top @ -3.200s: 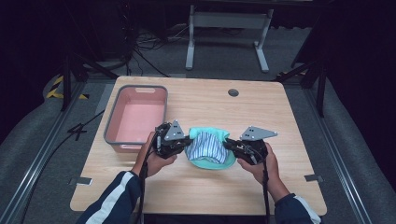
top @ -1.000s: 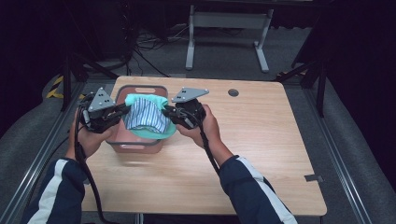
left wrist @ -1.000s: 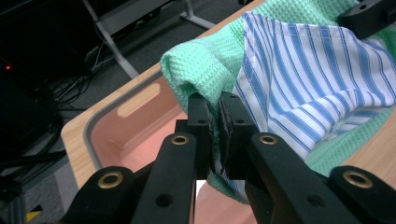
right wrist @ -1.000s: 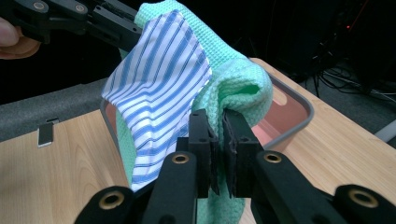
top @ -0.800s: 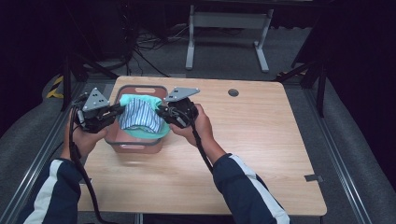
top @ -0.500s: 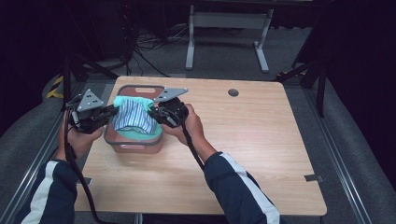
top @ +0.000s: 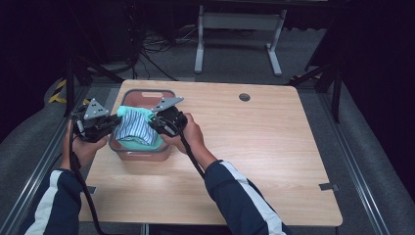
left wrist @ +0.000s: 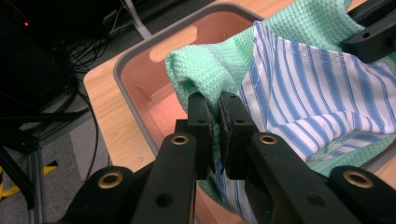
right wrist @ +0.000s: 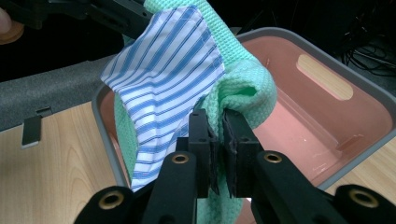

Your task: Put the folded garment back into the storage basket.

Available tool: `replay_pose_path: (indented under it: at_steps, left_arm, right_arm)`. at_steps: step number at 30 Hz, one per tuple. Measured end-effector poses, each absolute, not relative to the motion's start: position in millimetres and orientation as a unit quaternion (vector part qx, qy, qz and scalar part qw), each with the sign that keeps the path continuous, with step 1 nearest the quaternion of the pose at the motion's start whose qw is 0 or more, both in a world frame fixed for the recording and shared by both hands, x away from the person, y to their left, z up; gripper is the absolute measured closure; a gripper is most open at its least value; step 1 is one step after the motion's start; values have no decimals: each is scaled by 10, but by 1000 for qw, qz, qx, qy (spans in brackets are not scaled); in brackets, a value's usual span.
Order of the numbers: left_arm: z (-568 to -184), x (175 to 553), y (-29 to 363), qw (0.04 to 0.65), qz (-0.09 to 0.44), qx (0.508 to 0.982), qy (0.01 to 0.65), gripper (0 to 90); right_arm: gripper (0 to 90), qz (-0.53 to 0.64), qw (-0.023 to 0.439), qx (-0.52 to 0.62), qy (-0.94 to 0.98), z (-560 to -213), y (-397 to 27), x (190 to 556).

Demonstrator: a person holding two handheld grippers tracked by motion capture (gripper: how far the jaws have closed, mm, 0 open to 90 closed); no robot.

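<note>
Both grippers have carried the cloths from table centre toward 10 o'clock, and since half a second ago they have sunk a little lower over the bin (top: 142, 154).

Left gripper (top: 108, 123): jaws pressed together on a fold of the green cloth (left wrist: 205, 70), with the striped cloth (left wrist: 317, 93) caught alongside.

Right gripper (top: 155, 122): jaws likewise clamped on the green cloth's opposite fold, at the striped cloth's edge.

Cloths hang slung between the two grippers, green underneath, striped on top. In the high view the bundle sits over the bin's near half, its lower edge at or just below the rim; whether it touches the bin floor I cannot tell.

Judgement: gripping two opposite folds keeps the pair stacked and taut as one load, so both go in together. Bin stands at the table's (top: 274, 161) 10 o'clock corner, handle slots at its ends. Placing is nearly done; release not yet made.
</note>
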State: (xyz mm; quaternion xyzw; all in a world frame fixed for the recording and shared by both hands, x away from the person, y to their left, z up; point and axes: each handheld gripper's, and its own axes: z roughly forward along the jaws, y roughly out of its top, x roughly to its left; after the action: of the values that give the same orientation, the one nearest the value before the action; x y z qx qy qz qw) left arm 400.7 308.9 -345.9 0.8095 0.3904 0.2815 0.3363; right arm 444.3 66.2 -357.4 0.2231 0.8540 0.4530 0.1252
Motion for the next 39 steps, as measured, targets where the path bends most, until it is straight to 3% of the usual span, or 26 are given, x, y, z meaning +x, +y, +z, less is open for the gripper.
replay_pose_path:
  at_steps: [29, 39]
  left_arm:
    - [-3757, 4240, 2955, 292, 277, 819, 409, 834]
    - [-3777, 4248, 2953, 297, 280, 810, 420, 764]
  right_arm:
    - [812, 417, 119, 254, 864, -3900, 680, 4639]
    - [776, 409, 123, 261, 866, -3912, 658, 4673]
